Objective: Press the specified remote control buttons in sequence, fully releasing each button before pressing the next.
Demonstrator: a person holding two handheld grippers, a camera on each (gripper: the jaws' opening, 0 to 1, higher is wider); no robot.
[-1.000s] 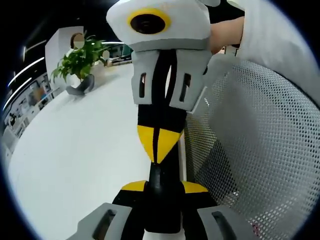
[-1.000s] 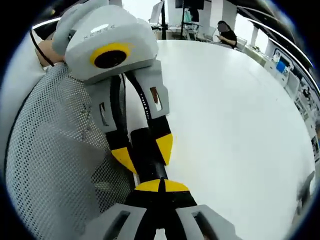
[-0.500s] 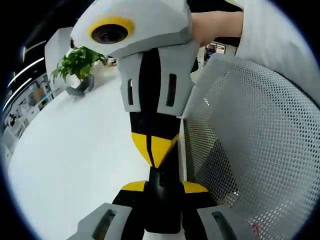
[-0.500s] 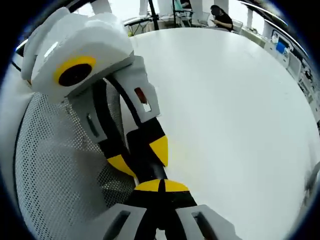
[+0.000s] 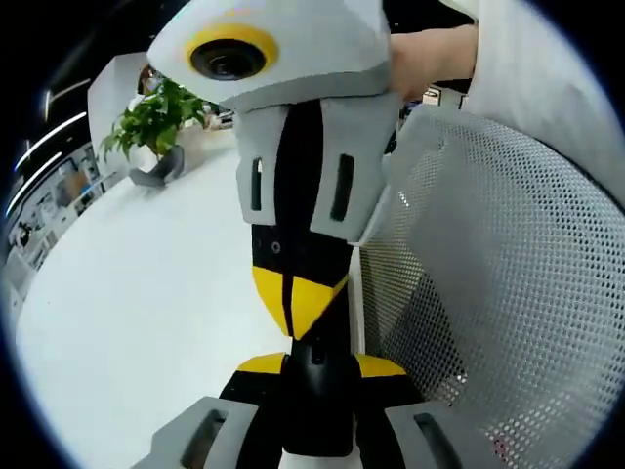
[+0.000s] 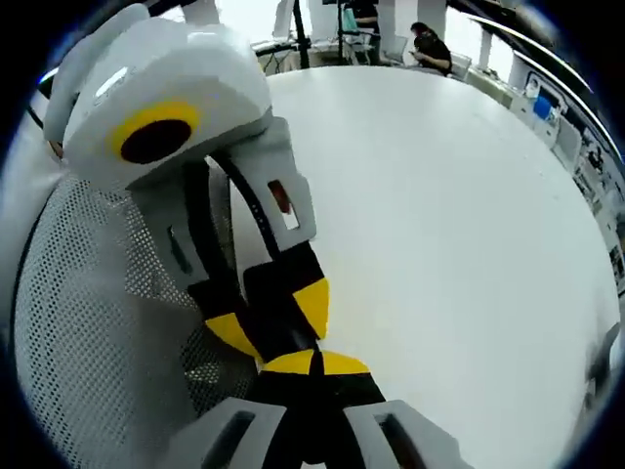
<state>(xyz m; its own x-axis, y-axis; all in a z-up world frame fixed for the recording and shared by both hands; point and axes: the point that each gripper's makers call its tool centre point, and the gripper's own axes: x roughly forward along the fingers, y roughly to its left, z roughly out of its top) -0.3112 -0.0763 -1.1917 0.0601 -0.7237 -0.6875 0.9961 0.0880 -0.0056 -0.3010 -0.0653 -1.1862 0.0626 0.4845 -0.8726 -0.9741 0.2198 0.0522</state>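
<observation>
My left gripper (image 5: pixel 317 366) is shut on a slim black remote (image 5: pixel 317 396), which stands up end-on between its yellow-tipped jaws. The right gripper (image 5: pixel 298 308) comes down from the top of the left gripper view. Its jaws are shut to a yellow point that rests on the remote's upper end. In the right gripper view, my right gripper (image 6: pixel 312 363) shows the same shut yellow tip. It meets the remote (image 6: pixel 276 298) held by the left gripper (image 6: pixel 273 315), which reaches in from the upper left. The buttons are hidden.
A grey mesh chair back (image 5: pixel 488 293) (image 6: pixel 98 322) stands close beside both grippers. A wide white table (image 5: pixel 146 293) (image 6: pixel 439 244) lies beyond, with a potted plant (image 5: pixel 151 122) at its far side. A hand (image 5: pixel 430 59) holds the right gripper. A person (image 6: pixel 430 44) sits far off.
The right gripper's body has tilted and swung a little to the left in the left gripper view. Its shut tip stays at the remote's end. The left gripper keeps its hold.
</observation>
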